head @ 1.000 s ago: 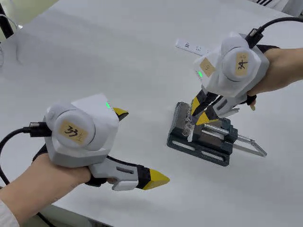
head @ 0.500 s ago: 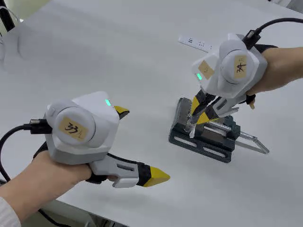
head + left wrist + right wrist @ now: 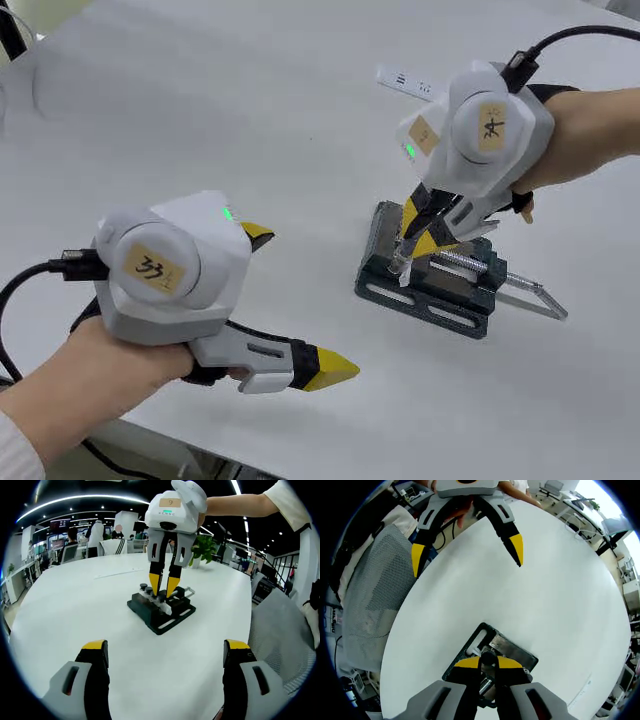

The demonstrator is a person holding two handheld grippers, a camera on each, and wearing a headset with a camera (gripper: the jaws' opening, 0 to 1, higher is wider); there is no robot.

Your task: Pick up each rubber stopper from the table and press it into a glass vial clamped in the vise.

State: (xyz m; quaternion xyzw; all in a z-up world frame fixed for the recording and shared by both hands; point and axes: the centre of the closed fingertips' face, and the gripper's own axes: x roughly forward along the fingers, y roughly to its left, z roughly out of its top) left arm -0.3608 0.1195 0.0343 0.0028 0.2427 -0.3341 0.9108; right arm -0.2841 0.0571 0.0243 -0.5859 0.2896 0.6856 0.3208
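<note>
Both hold as before — left claw (image 3: 165,647) spread wide, right claw (image 3: 488,663) pinching stopper (image 3: 487,655) at vise (image 3: 440,292).

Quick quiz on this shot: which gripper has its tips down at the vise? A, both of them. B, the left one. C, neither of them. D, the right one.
D: the right gripper points its tips down at the vise, closed on a dark stopper, while the left gripper hangs wide open above the table, apart from the vise.
</note>
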